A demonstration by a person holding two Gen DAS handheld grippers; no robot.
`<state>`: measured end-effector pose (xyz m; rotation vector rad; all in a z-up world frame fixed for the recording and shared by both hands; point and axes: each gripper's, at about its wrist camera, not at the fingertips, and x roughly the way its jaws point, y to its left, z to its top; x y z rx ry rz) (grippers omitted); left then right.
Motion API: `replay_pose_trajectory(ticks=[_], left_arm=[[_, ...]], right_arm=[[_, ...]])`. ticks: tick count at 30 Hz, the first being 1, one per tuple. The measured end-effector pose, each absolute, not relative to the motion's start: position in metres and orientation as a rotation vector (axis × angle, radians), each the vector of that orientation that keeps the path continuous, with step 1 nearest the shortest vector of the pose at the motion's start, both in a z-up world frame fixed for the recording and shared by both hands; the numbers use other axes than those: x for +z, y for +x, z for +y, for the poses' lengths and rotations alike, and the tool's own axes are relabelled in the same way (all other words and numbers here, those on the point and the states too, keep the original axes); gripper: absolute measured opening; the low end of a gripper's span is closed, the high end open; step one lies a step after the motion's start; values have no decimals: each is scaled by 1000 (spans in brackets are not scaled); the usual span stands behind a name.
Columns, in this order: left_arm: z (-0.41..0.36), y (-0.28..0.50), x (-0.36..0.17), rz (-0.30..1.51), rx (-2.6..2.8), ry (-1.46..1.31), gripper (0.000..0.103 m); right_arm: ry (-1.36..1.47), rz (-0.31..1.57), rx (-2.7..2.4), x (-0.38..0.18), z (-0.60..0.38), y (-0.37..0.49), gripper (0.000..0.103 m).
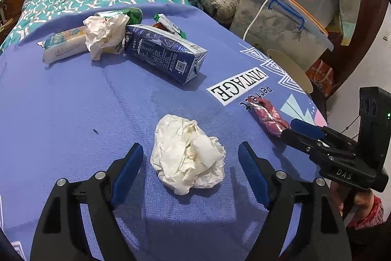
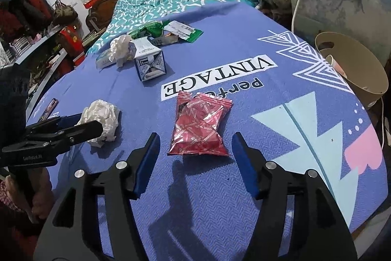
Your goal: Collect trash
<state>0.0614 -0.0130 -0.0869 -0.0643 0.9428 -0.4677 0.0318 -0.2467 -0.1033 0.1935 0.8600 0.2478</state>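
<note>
I hold my left gripper (image 1: 190,173), fingers spread, astride the crumpled tissue (image 1: 188,155) on the blue tablecloth (image 1: 73,102); my right gripper (image 2: 195,163), also spread, faces the red wrapper (image 2: 200,126). Both should drop squarely before pinching, I judge; the bin (image 2: 354,65) waits beyond.

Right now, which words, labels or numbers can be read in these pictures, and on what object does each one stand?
"VINTAGE": white panel printed on the purple tablecloth.
"perfe…": tablecloth below it; the end is covered by the red snack packet.
"DAS": body of the right gripper.
Blue milk carton: print and QR code, too small to read.
Left gripper: body label blurred.
Green wrappers: barcode label unreadable.
</note>
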Motion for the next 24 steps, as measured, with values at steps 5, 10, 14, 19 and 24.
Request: replay_pose_trajectory(ticks=[5,10,14,19,24], left_arm=[[-13,60,-85,936,-469,-60,77],[-10,58,-82,934,-482,-74,78],[-11,60,-82,940,-494,-85,79],[-19,62,-81,938,-490,-59,79],[-25,64,-85,948,-477,-17,77]], right_arm=[[225,839,274,-95,-251,27,63],[423,815,310,-85,-286,20,63],[533,837,295,-96,-308,20,47],[648,889,298,-120,-320,32,41],[554,913,301,-122,-298,46,40]])
